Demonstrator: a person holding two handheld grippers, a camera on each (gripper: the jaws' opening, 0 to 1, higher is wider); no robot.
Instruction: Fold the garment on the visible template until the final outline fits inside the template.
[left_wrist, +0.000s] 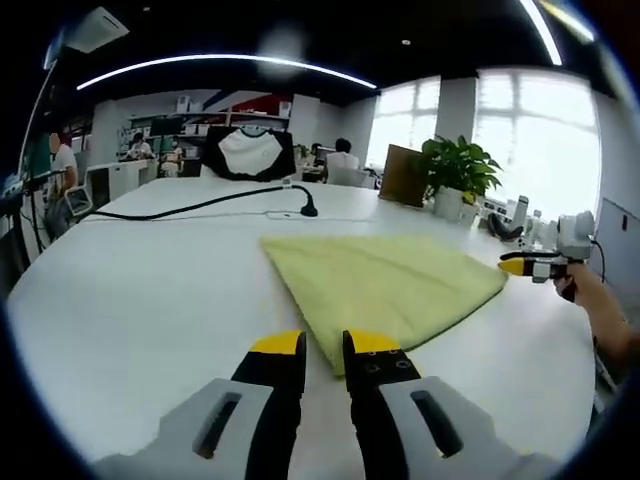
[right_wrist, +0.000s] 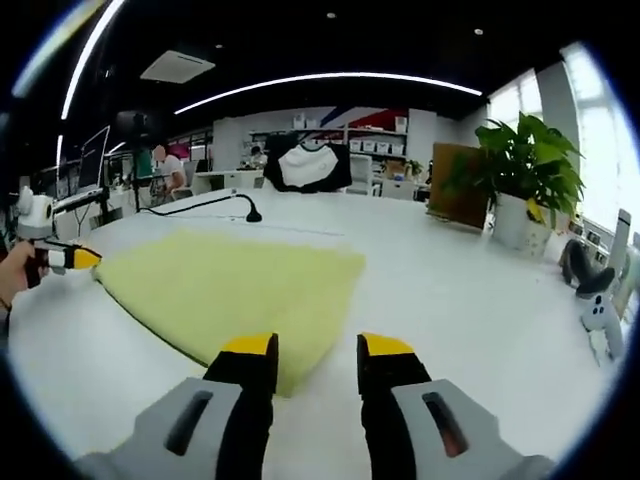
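A pale yellow garment (left_wrist: 392, 284) lies folded flat on the white table (left_wrist: 150, 300), roughly a triangle. My left gripper (left_wrist: 325, 350) stands open by a narrow gap, and the garment's near corner reaches in between its yellow tips. The right gripper (left_wrist: 515, 265), held in a hand, has its tip at the garment's right corner. In the right gripper view the garment (right_wrist: 240, 285) spreads ahead of my right gripper (right_wrist: 318, 350), whose jaws are wide open over the cloth's near edge. The left gripper (right_wrist: 72, 258) sits at the cloth's far left corner.
A black cable and a gooseneck stand (left_wrist: 305, 208) lie beyond the garment. A potted plant (left_wrist: 460, 170) and a brown board (left_wrist: 403, 175) stand at the table's far right. A black-and-white shirt (right_wrist: 305, 165) hangs at the back. Small devices (right_wrist: 598, 300) sit on the right side of the table.
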